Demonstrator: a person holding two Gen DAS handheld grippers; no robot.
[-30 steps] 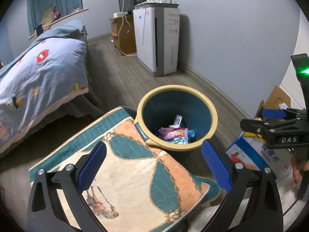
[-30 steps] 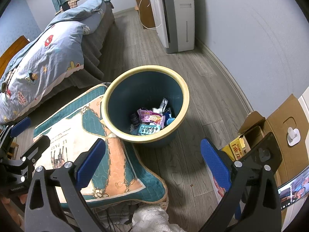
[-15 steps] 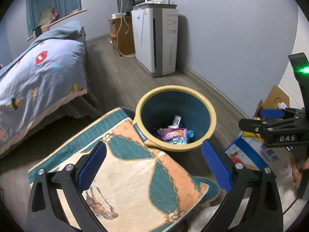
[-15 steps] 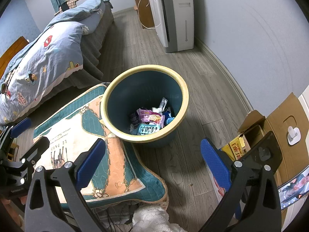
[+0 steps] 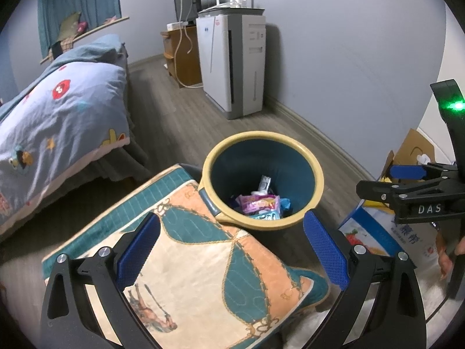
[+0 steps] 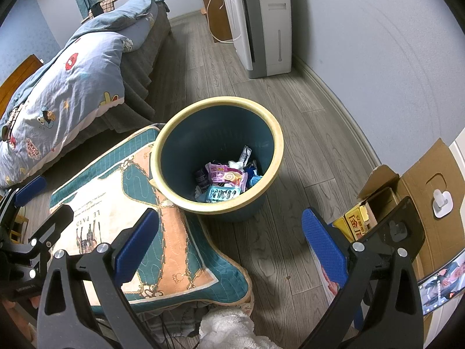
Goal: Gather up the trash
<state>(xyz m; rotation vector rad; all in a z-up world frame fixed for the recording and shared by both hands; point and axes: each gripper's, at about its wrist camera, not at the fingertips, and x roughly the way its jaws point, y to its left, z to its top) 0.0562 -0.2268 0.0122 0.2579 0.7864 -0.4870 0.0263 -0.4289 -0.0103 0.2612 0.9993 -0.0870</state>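
Note:
A teal trash bin with a yellow rim (image 5: pixel 263 138) (image 6: pixel 277 133) stands on the wood floor. Several wrappers (image 5: pixel 258 203) (image 6: pixel 225 179) lie at its bottom. My left gripper (image 5: pixel 231 245) is open and empty, held above a patterned cushion (image 5: pixel 186 267) just short of the bin. My right gripper (image 6: pixel 229 240) is open and empty, above the floor in front of the bin. The right gripper also shows at the right edge of the left wrist view (image 5: pixel 407 180); the left one shows at the left edge of the right wrist view (image 6: pixel 27 200).
The cushion (image 6: pixel 122 203) leans against the bin's left side. A bed with a blue quilt (image 5: pixel 52 122) is to the left. A white air purifier (image 5: pixel 235 61) stands by the wall. Open cardboard boxes (image 6: pixel 407 200) and a blue carton (image 5: pixel 375 232) sit to the right. White cloth (image 6: pixel 229 331) lies near me.
The left wrist view has drawn back and up a little, so the bin sits slightly lower and farther. The right wrist view is nearly the same. Both grippers stay open.

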